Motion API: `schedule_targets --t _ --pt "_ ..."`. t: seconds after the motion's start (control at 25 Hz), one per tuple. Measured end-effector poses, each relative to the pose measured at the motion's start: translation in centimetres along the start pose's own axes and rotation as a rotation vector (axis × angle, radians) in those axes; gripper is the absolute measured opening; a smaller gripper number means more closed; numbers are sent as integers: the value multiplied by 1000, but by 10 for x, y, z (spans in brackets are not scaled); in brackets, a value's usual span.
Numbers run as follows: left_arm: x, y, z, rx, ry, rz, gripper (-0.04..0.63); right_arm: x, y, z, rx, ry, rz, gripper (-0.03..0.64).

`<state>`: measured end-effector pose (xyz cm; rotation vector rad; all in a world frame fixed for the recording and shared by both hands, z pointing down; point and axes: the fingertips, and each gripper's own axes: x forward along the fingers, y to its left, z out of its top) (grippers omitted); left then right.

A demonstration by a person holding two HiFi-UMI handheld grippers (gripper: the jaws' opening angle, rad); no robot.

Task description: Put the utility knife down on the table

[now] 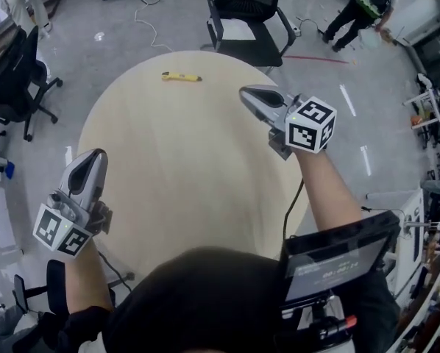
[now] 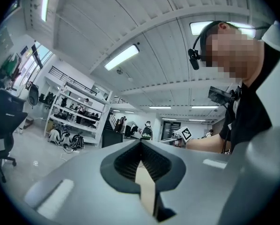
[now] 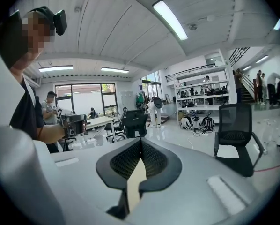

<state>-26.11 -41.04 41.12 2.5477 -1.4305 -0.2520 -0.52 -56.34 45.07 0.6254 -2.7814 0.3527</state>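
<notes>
The bench's [image 1: 190, 175] broad middle lies open to pass over; only a knife [image 1: 181, 76] sits near its far edge, a chair [image 1: 249, 9] just beyond.

yellow utility knife [image 1: 180, 76], pale beige table [image 1: 168, 168]

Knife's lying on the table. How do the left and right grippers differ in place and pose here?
The left gripper sits at the table's left edge; the right gripper is out over the tabletop, nearer the yellow utility knife. The left gripper points straight away from the person; the right gripper angles leftward toward the knife. Shared: both are shut with nothing held, and neither touches the knife.
</notes>
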Motion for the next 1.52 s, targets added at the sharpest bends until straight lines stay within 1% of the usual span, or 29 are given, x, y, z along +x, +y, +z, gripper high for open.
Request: schedule_targets --t 0.16,0.28,0.44,0.56,0.64,0.72,0.84,1.04,1.2,1.36,1.52 --pt "-40 -42 24 22 -8 -61 -2 -49 57 15 11 -48 -51 14" --pt "-65 -74 33 38 0 -92 -2 -83 96 26 15 -93 -76 14" --pt "-96 -123 43 46 -13 -86 -2 -134 148 31 33 -141 -69 14" --pt "-109 -160 46 44 -49 -54 -2 -171 173 24 35 -179 -49 14" --pt "-109 -185 41 17 -73 -37 -2 -195 178 14 43 -196 -31 13" --pt "-104 -211 35 3 -80 -41 -2 -215 177 7 57 -212 -11 13" --pt "-102 -238 32 21 -73 -56 -2 -235 182 4 68 -233 13 12" --pt "-107 -271 44 53 -89 -56 -2 -264 194 9 58 -279 41 12" --pt "-116 -281 48 77 -82 -42 -2 -268 201 15 41 -294 61 12" --pt "-128 -280 46 75 -82 -11 -2 -268 205 14 29 -297 70 12" --pt "-136 -280 49 86 -83 -6 -2 -266 211 11 28 -312 75 12"
